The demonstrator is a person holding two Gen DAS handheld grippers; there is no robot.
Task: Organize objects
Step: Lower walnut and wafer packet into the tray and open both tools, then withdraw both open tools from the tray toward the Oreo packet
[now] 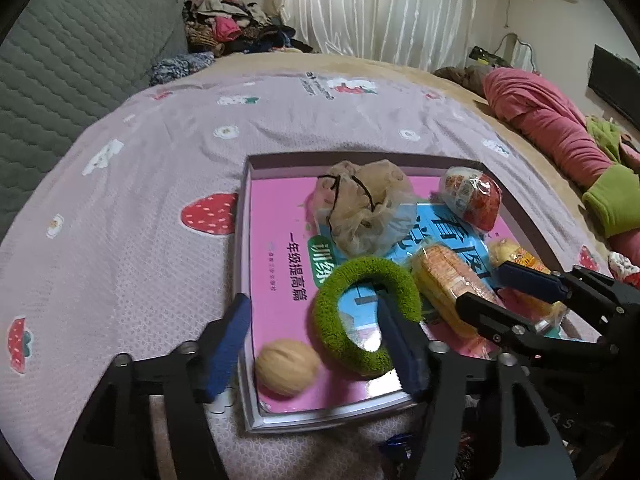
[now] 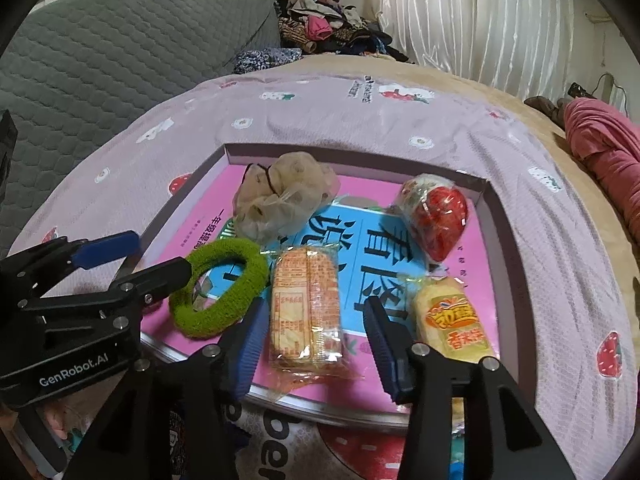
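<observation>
1. Shallow tray (image 2: 498,248) resting on a strawberry-print bedspread (image 1: 160,168), lined with a pink-and-blue workbook cover; every item below lies inside it.
2. Green fuzzy ring (image 1: 362,312), at 7 o'clock in the tray as the right wrist view shows it: soft, light and springy. Judged best pinched across one side of the band, not across the hole.
3. Wrapped wafer pack (image 2: 306,312), at 6 o'clock: stiff but brittle under glossy film, likely slippery. A gentle grip across the narrow sides seems safest.
4. Yellow snack pack (image 2: 454,320) at 4 o'clock and red-patterned packet (image 2: 434,216) at 2 o'clock: light, crinkly wrappers.
5. Gauzy beige pouch (image 2: 286,196), at 11 o'clock: limp; take it at the gathered neck.
6. Tan ball (image 1: 287,366), seen in the left view at the tray's near-left corner: round, prone to roll.
7. Left gripper (image 1: 316,348): jaws well apart, empty, one finger lying inside the ring.
8. Right gripper (image 2: 316,344): jaws moderately parted, straddling the wafer pack's near end, pads not pressing it.
</observation>
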